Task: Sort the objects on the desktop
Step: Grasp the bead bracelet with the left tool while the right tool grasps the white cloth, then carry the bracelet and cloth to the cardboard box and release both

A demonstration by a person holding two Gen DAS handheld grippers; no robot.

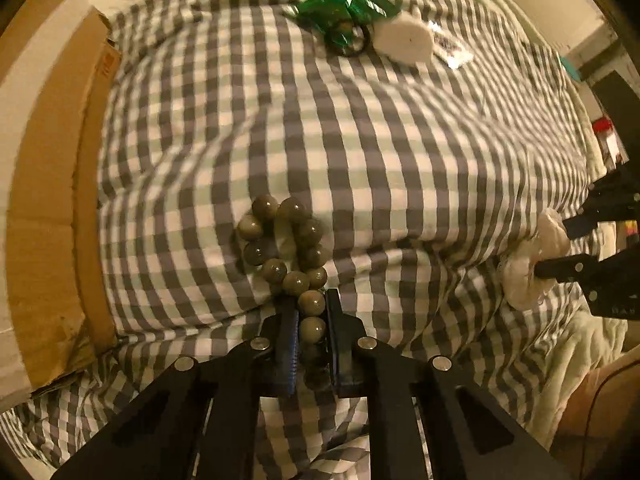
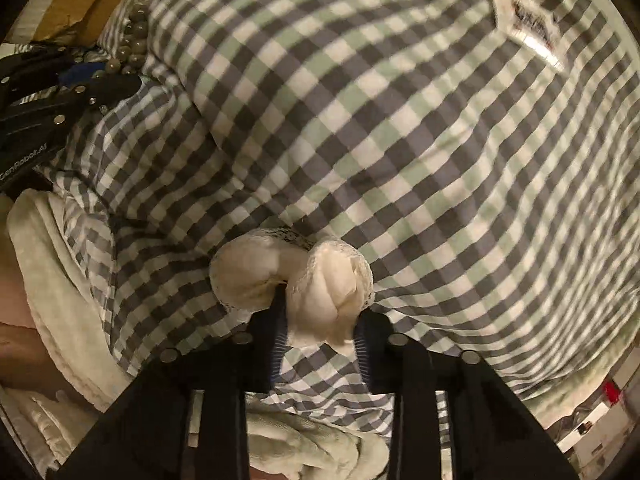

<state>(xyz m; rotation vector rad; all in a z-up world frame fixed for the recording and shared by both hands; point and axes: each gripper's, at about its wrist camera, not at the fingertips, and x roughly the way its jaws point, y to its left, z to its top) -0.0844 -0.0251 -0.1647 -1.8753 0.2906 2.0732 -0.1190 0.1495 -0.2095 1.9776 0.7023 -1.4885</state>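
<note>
My left gripper (image 1: 311, 312) is shut on a string of large olive-brown beads (image 1: 285, 248); the rest of the string lies looped on the grey-and-white checked cloth (image 1: 400, 152) just ahead of the fingers. My right gripper (image 2: 320, 320) is shut on a cream lace-trimmed fabric piece (image 2: 324, 284), which bulges out ahead of the fingers. The right gripper (image 1: 560, 248) also shows at the right edge of the left wrist view, holding the cream fabric (image 1: 532, 264). The left gripper (image 2: 100, 80) and the beads (image 2: 134, 36) show at the upper left of the right wrist view.
At the far side lie a green foil packet (image 1: 344, 8), a black ring (image 1: 354, 40), a white round container (image 1: 404, 38) and a clear printed sachet (image 1: 450, 48). A cardboard box (image 1: 52, 184) borders the cloth on the left. A pale fleece blanket (image 2: 60, 292) lies at the near edge.
</note>
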